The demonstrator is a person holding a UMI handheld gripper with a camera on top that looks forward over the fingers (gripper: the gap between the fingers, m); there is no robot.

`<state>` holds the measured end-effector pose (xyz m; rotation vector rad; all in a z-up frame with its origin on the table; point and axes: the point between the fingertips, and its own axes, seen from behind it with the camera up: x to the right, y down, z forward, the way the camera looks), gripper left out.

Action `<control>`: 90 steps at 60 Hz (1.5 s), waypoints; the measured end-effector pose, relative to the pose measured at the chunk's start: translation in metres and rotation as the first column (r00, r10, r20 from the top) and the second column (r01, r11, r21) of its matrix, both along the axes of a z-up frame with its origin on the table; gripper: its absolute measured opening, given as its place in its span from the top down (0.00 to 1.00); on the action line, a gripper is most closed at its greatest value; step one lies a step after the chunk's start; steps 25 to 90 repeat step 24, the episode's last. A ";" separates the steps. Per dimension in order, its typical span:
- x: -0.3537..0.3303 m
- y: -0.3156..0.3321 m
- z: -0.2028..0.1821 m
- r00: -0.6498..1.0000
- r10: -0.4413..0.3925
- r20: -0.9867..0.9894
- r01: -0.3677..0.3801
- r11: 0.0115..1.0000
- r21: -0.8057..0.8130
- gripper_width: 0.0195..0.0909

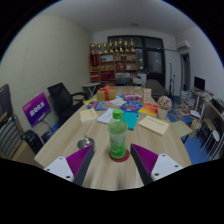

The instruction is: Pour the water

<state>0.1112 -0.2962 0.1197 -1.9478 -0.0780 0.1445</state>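
A: Gripper (112, 170) state?
B: Fingers spread wide, purple pads (78, 160) facing in, nothing clamped.
A: And the bottle?
B: Green bottle (117, 135) stood upright on the wooden table (160, 145), just ahead of the fingertips, centred on the gap, gaps either side.
A: Beyond it?
B: Papers (155, 124) and coloured clutter mid-table, office chairs (63, 98) alongside, shelving (112, 57) at the back wall.
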 end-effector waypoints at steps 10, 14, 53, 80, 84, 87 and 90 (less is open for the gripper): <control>0.002 -0.074 0.058 0.996 0.067 0.064 -0.067 0.998 -0.003 0.10; 0.005 -0.093 0.074 0.996 0.068 0.064 -0.069 0.998 0.015 0.10; 0.013 -0.116 0.095 0.999 0.044 0.032 -0.045 0.998 0.040 0.09; 0.013 -0.116 0.095 0.999 0.044 0.032 -0.045 0.998 0.040 0.09; 0.013 -0.116 0.095 0.999 0.044 0.032 -0.045 0.998 0.040 0.09; 0.013 -0.116 0.095 0.999 0.044 0.032 -0.045 0.998 0.040 0.09; 0.013 -0.116 0.095 0.999 0.044 0.032 -0.045 0.998 0.040 0.09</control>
